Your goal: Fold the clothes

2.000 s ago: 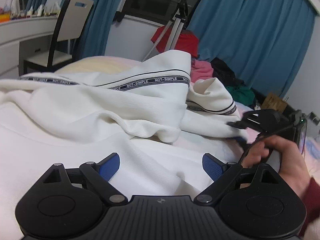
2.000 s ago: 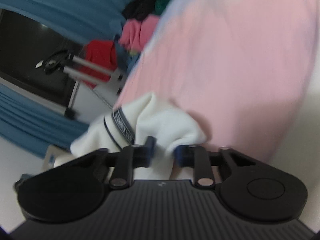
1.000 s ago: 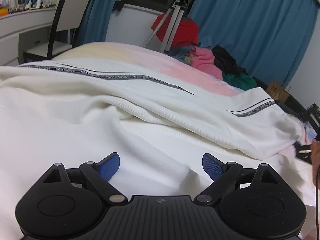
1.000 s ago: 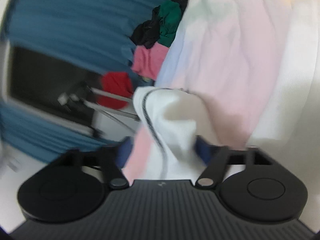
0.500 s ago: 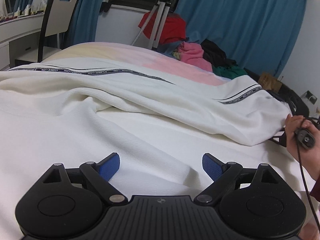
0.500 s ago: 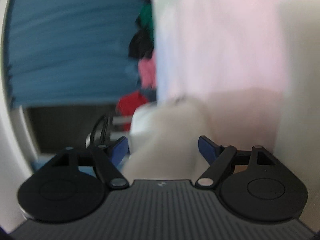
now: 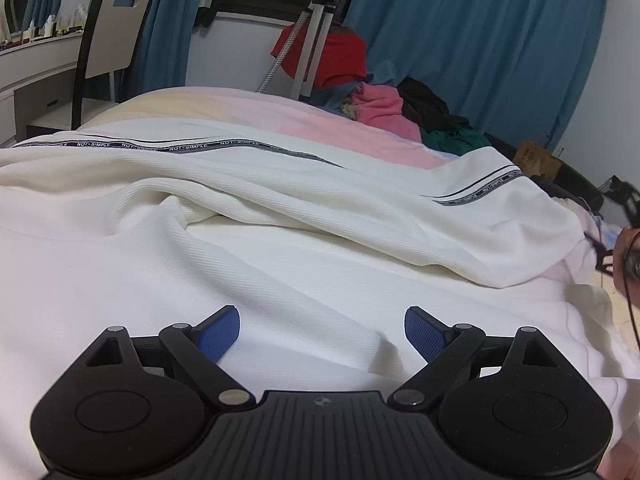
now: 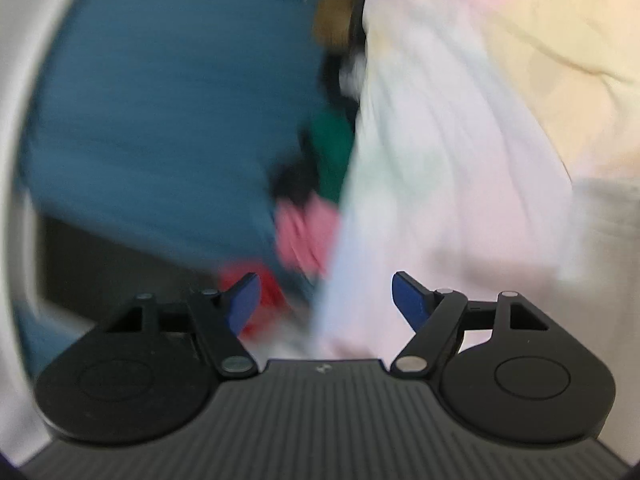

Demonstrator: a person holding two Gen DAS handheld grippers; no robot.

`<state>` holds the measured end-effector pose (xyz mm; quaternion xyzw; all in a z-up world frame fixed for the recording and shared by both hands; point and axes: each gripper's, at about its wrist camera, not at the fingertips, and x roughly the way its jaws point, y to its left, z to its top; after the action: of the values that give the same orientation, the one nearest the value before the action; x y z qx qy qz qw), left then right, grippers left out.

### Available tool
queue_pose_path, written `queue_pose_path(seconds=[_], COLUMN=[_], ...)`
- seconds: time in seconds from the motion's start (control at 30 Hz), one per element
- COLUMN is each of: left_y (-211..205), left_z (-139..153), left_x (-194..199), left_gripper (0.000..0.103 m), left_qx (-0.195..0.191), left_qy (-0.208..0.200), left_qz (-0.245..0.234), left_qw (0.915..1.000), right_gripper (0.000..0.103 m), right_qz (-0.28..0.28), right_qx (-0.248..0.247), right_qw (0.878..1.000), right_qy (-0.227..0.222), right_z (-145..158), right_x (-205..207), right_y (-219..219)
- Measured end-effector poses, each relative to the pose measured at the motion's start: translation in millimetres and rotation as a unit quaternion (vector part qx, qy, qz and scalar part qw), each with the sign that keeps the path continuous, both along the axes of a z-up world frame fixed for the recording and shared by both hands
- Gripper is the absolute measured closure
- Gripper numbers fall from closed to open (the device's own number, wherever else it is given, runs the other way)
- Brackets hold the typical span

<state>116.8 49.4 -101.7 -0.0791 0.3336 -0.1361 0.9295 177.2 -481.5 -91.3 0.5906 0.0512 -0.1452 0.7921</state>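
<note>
A white garment with a black "NOT-SIMPLE" stripe lies spread on the bed. Its sleeve lies stretched out to the right, cuff near the bed's right edge. My left gripper is open and empty, low over the garment's body. My right gripper is open and empty; its view is blurred and rolled sideways, showing the pastel bedsheet. The person's right hand shows at the right edge of the left wrist view, just past the cuff.
A pile of red, pink, black and green clothes sits behind the bed by blue curtains. A tripod stands at the window. A chair and white desk stand at far left.
The right gripper pulled the bunched sleeve out to the right, opened and let it go, then swung away. The sleeve now lies flat. The left gripper stayed open over the garment.
</note>
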Motion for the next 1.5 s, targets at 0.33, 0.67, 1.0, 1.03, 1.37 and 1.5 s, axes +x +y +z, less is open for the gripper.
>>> queue_pose_path(seconds=[0.33, 0.67, 1.0, 1.03, 1.37, 1.5], left_y=[-48, -233, -381, -375, -214, -165], left_z=[5, 60, 21, 18, 19, -11], left_x=[-4, 84, 197, 198, 204, 208], left_gripper=[0.012, 0.012, 0.044, 0.048, 0.089, 0.089], left_qx=[0.095, -0.005, 0.143, 0.138, -0.018, -0.028], left_qy=[-0.045, -0.087, -0.014, -0.017, 0.003, 0.042], left_qz=[-0.074, -0.155, -0.147, -0.150, -0.077, -0.021], left_qw=[0.9917, 0.9839, 0.9786, 0.9789, 0.9968, 0.9985], right_gripper=[0.039, 0.039, 0.039, 0.039, 0.039, 0.038], right_qz=[0.016, -0.120, -0.131, -0.128, -0.018, 0.066], right_qx=[-0.043, -0.094, -0.062, -0.060, -0.080, -0.023], right_qw=[0.984, 0.965, 0.970, 0.971, 0.992, 0.996], right_qy=[0.173, 0.212, 0.196, 0.191, 0.101, 0.063], right_z=[28, 17, -23, -24, 3, -2], right_x=[-39, -60, -49, -47, -26, -10], right_y=[32, 43, 22, 22, 50, 61])
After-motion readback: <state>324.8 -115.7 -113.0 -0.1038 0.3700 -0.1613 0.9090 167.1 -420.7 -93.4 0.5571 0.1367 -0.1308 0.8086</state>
